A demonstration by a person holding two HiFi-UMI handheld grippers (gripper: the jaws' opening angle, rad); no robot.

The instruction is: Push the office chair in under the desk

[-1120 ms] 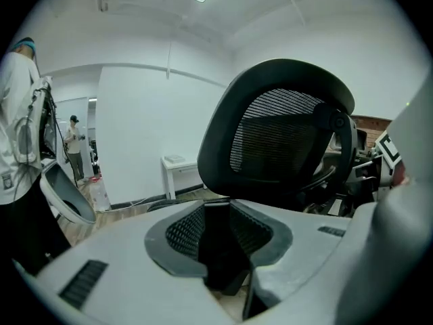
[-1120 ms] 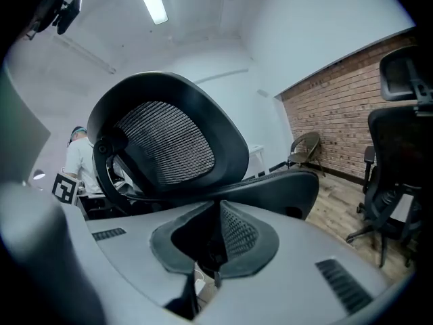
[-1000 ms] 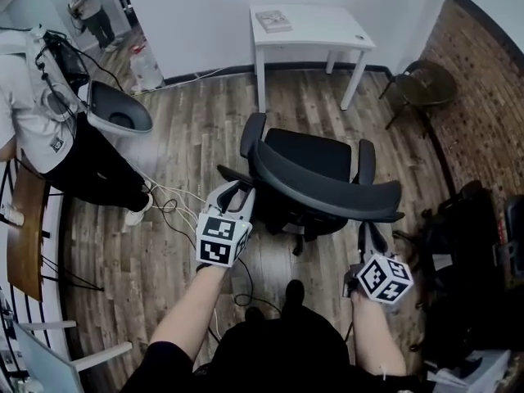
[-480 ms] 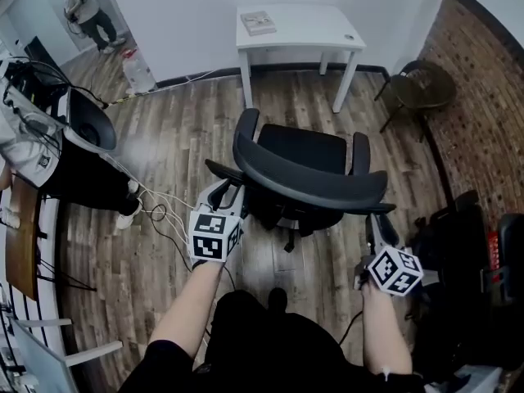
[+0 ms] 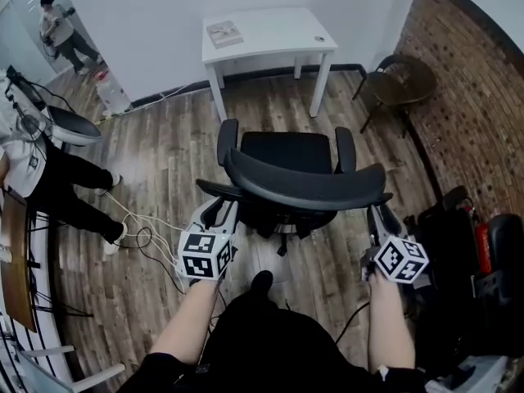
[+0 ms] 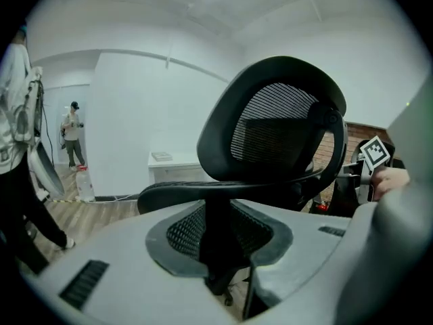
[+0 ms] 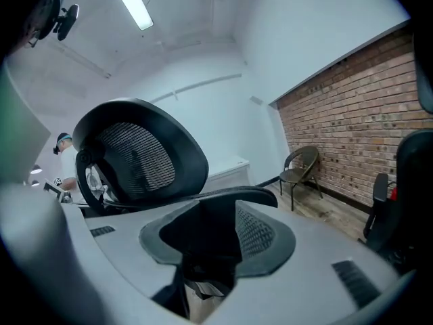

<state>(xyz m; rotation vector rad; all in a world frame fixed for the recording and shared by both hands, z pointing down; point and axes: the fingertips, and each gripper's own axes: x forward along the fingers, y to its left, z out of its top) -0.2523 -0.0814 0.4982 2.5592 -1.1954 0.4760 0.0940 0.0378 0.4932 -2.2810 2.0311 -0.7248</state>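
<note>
Office chair in left gripper, half-closed

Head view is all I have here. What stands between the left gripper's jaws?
Observer: The left gripper has a black upright post of the chair between its pads, which look closed on it.
Operator: And the other one?
Observer: The right gripper has the chair's other post between its jaws, but they have just been opening and stand apart, not gripping.
Operator: Is the backrest solid?
Observer: No, it is see-through mesh.
</note>
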